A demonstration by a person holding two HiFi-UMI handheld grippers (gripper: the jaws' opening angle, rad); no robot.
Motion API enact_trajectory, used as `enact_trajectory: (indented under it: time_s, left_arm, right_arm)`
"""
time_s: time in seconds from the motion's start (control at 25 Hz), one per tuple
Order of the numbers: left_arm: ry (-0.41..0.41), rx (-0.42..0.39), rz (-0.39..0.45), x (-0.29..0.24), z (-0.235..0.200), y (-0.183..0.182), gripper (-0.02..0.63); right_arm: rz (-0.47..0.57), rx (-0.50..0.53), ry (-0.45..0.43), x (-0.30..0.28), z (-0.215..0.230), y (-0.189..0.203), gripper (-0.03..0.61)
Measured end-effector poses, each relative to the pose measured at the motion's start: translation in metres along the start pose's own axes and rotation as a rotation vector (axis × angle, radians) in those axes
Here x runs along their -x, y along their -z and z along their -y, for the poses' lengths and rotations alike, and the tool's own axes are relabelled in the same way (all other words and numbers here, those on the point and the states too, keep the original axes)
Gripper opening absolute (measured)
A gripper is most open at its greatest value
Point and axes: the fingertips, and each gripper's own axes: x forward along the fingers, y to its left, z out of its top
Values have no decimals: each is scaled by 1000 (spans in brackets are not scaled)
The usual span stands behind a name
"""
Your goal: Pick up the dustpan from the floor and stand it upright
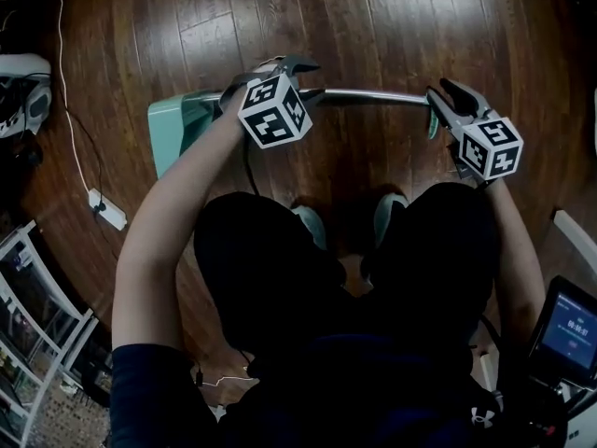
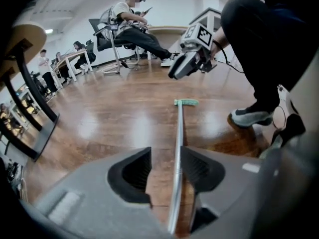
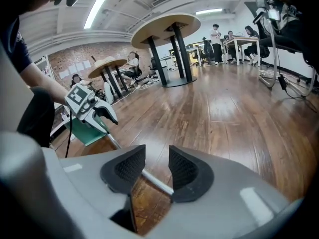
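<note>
The dustpan (image 1: 177,124) lies flat on the floor (image 1: 373,17), its long handle (image 1: 373,95) running crosswise beneath me, pan end by my left tool (image 1: 297,71), grip end by my right tool (image 1: 451,101), both tools unclenched and straddling the handle.

part of the dustpan (image 1: 173,124) is hidden behind the left claw (image 1: 300,77) and forearm (image 1: 177,194).

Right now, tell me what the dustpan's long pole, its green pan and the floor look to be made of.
Long silver pole: likely metal, polished; a bright, mirror-like streak runs along its length.
Pale green pan: probably moulded plastic, matt; even colour with only a soft sheen.
Dark brown floor: wood or wood-look planks, glossy; grain, plank seams and lamp reflections show.
</note>
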Motion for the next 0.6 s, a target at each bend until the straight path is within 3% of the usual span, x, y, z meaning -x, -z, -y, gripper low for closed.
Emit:
enact_trajectory:
  time_s: [0.08, 0.2, 0.44, 0.6]
  left_arm:
    - [51, -32, -53, -21, 8, 11, 220]
    - [109, -96, -111, -45, 22, 20, 230]
    - [126, -148, -163, -66, 27, 25, 229]
    - [130, -139, -197, -73, 21, 32, 218]
  right_arm:
    - [-9, 0, -7, -3, -2, 4, 152]
    - [2, -21, -6, -2, -8, 4, 152]
    - [34, -34, -5, 7, -12, -2, 150]
    - [39, -37, 6, 11, -8, 0, 150]
